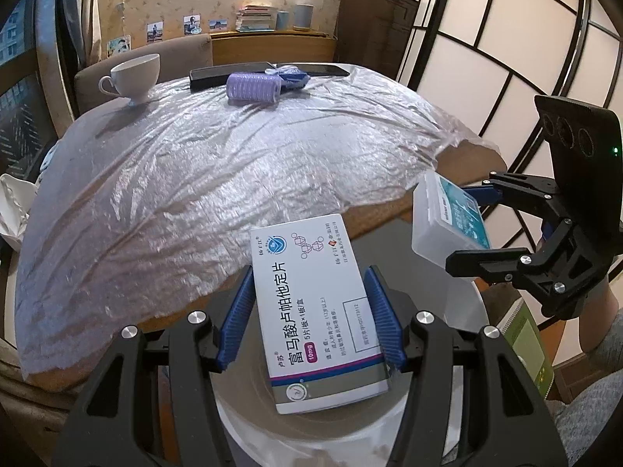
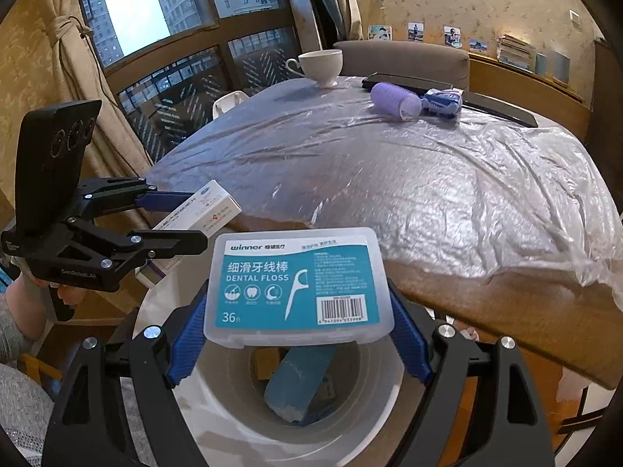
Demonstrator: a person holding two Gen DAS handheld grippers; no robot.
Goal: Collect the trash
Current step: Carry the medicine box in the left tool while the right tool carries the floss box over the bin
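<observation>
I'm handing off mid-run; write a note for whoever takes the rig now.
Left tongs: shut on the medicine box, held over the white bin.
Right tongs: shut on the dental floss box, also above the bin.
Done: a blue item already lies in the bin.
Left: drop both boxes. Still on the table: purple roller, blue packet, cup.

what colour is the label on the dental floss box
Teal with white lettering, on a clear plastic dental floss box; it shows best in the right wrist view.

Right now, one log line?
left gripper: holds medicine box | right gripper: holds floss box | both over bin
</observation>
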